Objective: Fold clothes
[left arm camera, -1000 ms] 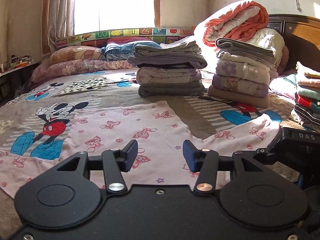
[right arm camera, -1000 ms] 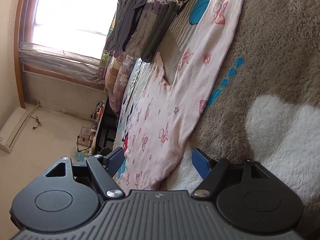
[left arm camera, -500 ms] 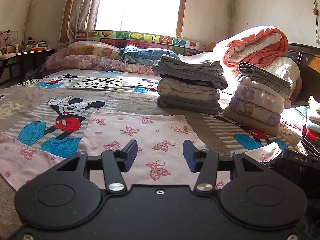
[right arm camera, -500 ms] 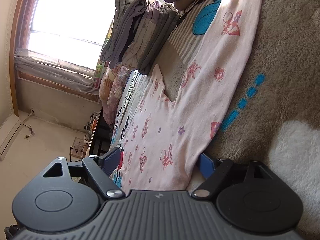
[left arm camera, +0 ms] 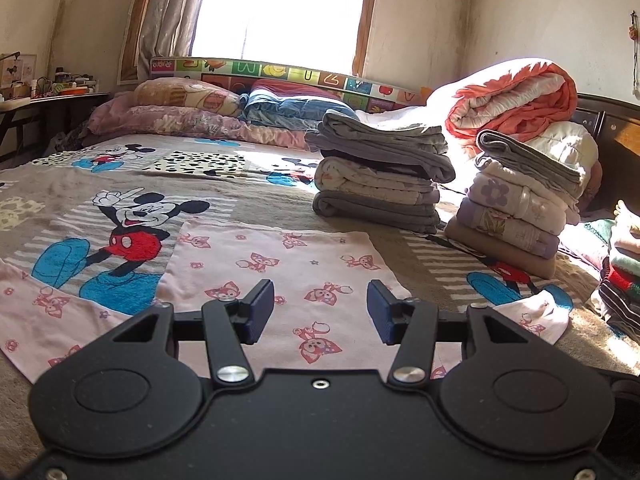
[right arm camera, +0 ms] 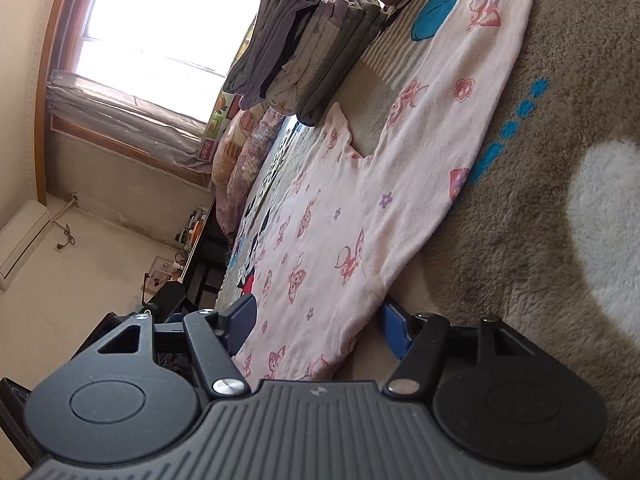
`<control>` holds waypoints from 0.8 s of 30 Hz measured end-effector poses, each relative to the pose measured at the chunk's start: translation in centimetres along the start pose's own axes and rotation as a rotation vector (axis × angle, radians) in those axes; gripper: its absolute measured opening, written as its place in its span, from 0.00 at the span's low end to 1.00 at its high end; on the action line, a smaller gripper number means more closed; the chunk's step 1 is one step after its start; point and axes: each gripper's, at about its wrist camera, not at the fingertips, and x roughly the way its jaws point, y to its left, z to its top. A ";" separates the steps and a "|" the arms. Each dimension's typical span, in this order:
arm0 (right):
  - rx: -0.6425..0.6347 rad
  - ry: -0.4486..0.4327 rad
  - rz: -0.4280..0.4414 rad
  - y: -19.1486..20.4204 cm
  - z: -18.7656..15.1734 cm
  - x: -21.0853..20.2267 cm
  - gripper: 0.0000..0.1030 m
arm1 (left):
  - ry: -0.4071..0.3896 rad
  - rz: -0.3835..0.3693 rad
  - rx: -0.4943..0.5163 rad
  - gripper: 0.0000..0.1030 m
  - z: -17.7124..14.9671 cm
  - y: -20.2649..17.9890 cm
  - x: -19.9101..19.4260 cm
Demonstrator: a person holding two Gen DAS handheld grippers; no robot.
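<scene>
A pink garment [left arm camera: 272,264] printed with small foxes lies spread flat on the Mickey Mouse bed cover [left arm camera: 120,184]. My left gripper [left arm camera: 320,312] hovers low over its near part, open, with nothing between the fingers. In the right wrist view, rolled onto its side, the same garment [right arm camera: 360,200] runs away from me. My right gripper [right arm camera: 318,326] straddles its near end, and its jaws are closing with the cloth between them. The pads stand apart from the cloth and do not pinch it.
Two stacks of folded clothes [left arm camera: 380,184] [left arm camera: 516,208] stand on the bed beyond the garment, with a rolled orange-and-white quilt [left arm camera: 516,100] behind. Another folded pile [left arm camera: 624,272] sits at the right edge. Pillows [left arm camera: 180,108] line the window side. A desk [left arm camera: 40,96] is far left.
The left view has swung so the garment's body now sits in front of the fingers. My right gripper has slid forward over the garment's end and its jaws have narrowed.
</scene>
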 end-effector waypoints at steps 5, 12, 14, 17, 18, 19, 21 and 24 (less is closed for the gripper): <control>0.027 -0.039 -0.025 -0.9 0.7 0.3 0.37 | 0.032 0.007 0.034 0.51 -0.3 -0.5 0.6; -0.065 -0.056 -0.088 -0.7 0.7 0.7 0.10 | 0.131 -0.018 0.077 0.53 0.4 -2.5 3.3; -0.118 -0.054 -0.101 -0.3 0.4 0.9 0.10 | 0.158 -0.035 0.100 0.54 0.9 -3.3 4.4; -0.225 -0.050 -0.126 0.7 0.2 1.0 0.10 | 0.221 -0.031 0.136 0.54 2.1 -4.6 7.2; -0.254 -0.050 -0.131 0.9 0.1 1.0 0.10 | 0.248 -0.029 0.145 0.54 2.6 -5.1 8.4; -0.281 -0.049 -0.134 1.0 0.1 1.0 0.10 | 0.274 -0.026 0.155 0.54 3.2 -5.6 9.5; -0.316 -0.048 -0.135 1.1 0.2 1.1 0.10 | 0.308 -0.015 0.193 0.54 4.2 -6.8 11.7; -0.333 -0.044 -0.130 1.0 0.3 1.1 0.09 | 0.346 0.009 0.259 0.54 5.5 -8.6 14.8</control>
